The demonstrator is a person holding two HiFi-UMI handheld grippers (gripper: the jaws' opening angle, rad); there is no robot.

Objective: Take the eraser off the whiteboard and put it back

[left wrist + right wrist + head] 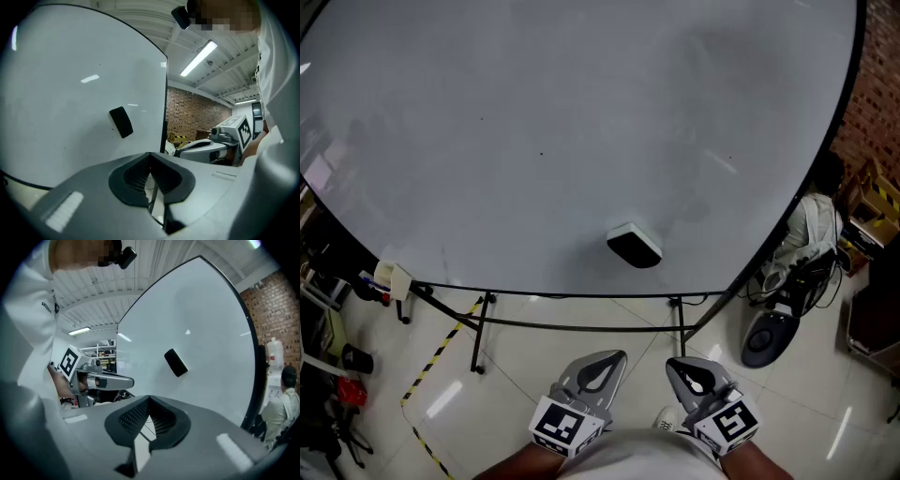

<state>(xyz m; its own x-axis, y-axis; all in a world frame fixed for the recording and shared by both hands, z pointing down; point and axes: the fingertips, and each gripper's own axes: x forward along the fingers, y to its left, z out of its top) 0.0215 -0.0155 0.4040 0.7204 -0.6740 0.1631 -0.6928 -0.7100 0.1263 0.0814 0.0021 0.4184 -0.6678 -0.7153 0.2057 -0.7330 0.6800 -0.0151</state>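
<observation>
Step in hand: approach; the eraser is not yet engaged. The left gripper (598, 368) and right gripper (695, 376) are both closed on nothing and sit side by side. The eraser (634, 246) sits on the whiteboard (534, 141), ahead of and above both grippers, well apart, nearer the right gripper's line. Next move probably requires opening one gripper, advancing, and straddling the eraser's narrow sides before closing.
</observation>
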